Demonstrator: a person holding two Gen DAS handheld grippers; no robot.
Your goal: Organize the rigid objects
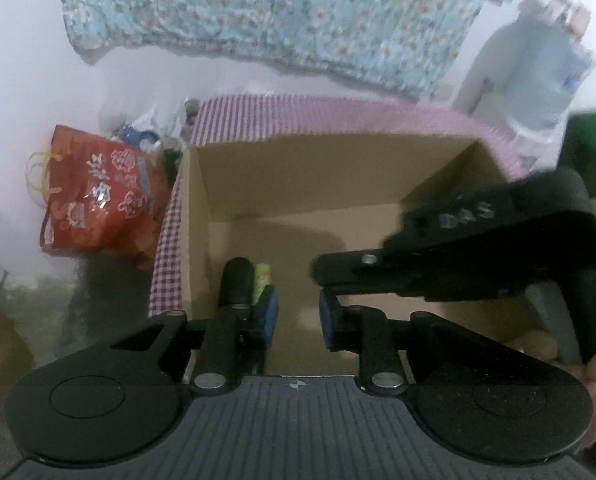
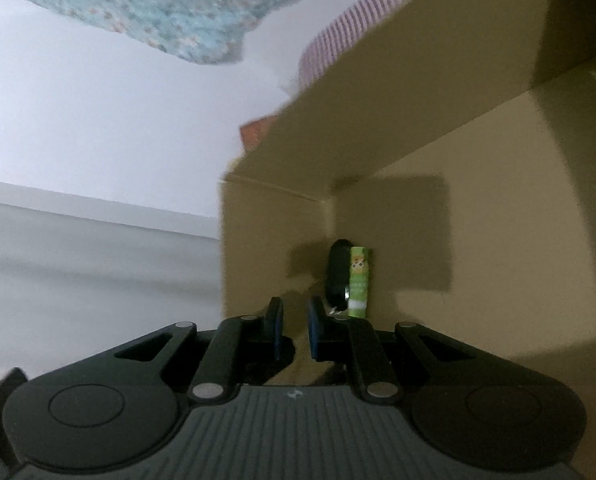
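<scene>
Careful: your left gripper (image 1: 296,312) and right gripper (image 2: 296,326), both spread and empty, crowd the cardboard box (image 1: 298,172); you could topple the green tube (image 2: 358,282) beside the black object (image 2: 337,276).

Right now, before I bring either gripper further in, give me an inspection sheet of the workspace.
Surface: pink checked cloth under and around the box.
Job's things: open cardboard box; inside, by its left wall, a black object and a green stick-shaped item lie side by side.
Clutter: red gift bag left of the box; white bottles at far right, blurred.
Grippers: left gripper open, empty, over the box; right gripper slightly open, empty, reaching in.
Cables: nothing seen.
Surroundings: white wall; blue floral fabric hanging above.
</scene>
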